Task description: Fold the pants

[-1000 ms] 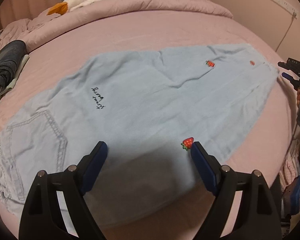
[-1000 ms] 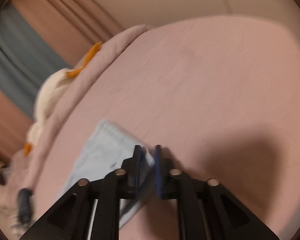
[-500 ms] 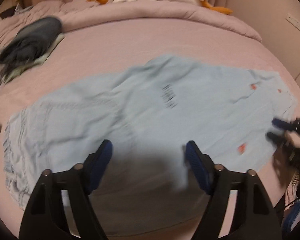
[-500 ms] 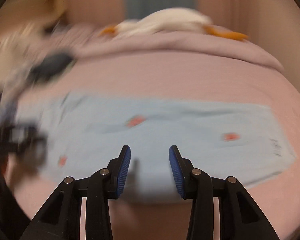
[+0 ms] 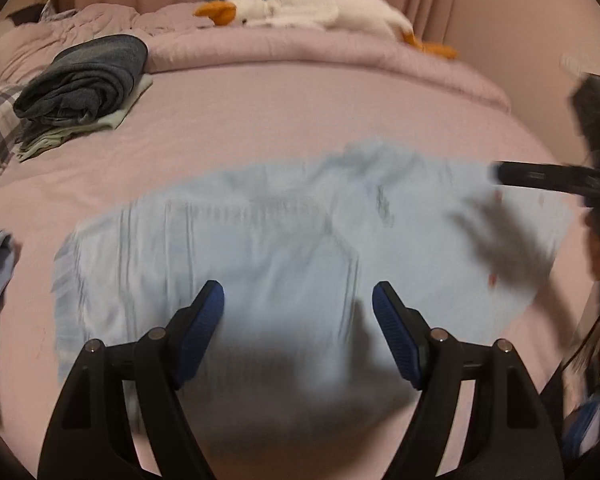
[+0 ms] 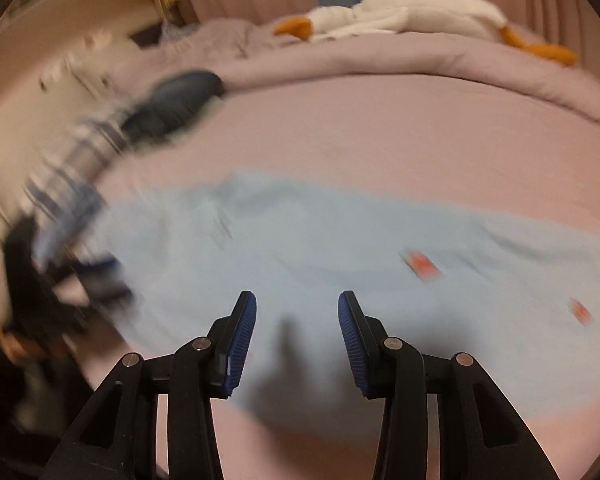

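Pants (image 5: 284, 248) lie flat mid-frame on the bed (image 5: 300, 120); my left gripper (image 5: 298, 308) gapes wide, right gripper (image 6: 297, 320) half-spread, both empty, so I should pinch matching hem corners squarely.

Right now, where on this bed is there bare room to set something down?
Bare pink sheet lies between the light blue pants and the rolled duvet under the plush goose. The left edge is crowded: the dark folded clothes and other fabric.
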Demonstrator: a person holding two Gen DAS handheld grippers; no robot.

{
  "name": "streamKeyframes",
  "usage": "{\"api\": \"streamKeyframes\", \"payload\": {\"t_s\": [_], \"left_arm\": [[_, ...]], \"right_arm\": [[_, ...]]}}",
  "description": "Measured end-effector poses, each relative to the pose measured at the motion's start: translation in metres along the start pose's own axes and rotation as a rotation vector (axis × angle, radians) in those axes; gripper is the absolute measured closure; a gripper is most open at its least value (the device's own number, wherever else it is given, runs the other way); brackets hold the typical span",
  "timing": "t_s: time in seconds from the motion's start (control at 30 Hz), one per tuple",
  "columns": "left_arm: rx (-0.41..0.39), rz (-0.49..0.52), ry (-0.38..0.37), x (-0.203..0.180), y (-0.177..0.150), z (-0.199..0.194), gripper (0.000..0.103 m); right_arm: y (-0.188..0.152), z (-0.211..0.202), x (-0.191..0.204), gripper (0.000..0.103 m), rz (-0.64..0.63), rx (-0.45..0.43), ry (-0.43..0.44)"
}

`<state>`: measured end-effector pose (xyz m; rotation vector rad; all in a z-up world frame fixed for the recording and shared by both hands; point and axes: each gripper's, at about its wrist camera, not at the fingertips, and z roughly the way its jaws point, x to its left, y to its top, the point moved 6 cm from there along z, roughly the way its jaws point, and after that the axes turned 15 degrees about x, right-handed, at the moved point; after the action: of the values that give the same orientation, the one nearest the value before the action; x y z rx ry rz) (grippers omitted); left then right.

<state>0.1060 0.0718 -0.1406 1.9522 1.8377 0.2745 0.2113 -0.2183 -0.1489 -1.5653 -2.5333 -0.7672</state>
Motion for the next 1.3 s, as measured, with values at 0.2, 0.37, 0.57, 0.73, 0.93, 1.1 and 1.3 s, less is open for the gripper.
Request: {"api": "streamKeyframes", "payload": {"t_s": [0.2,0.37,0.57,0.73,0.93,1.1,1.3], "left_arm": [[-0.002,-0.047,0.056,0.022,0.024,0.013,0.026],[0.018,-0.035,0.059,0.045,0.008,0.019,0.031],[0.004,0.046,0.119,0.041,0.0,0.022,0.031],[-0.002,0.028,0.111,0.046,0.002,0.024,0.03],[-0.017,0.008,0.113,0.053,-0.001,0.006,0.036],[-0.043,-0.019,0.074,0.06,-0.013,-0.013,0.036],[0.073,0.096,0.119,0.046,-0.045,-0.004,0.036]], "right_arm": [[0.064,0.063,0.014,0.059,0.033,0.166,0.051],[0.048,0.097,0.025,0.059,0.05,0.387,0.099],[0.056,0.094,0.068,0.095,-0.181,0.418,0.065],[0.059,0.119,0.065,0.096,-0.196,0.418,-0.056],[0.075,0.083,0.037,0.098,0.006,0.231,-0.089],[0.03,0.02,0.063,0.096,-0.121,0.108,-0.12],[-0.05,0.025,0.098,0.096,-0.286,0.163,-0.145]]}}
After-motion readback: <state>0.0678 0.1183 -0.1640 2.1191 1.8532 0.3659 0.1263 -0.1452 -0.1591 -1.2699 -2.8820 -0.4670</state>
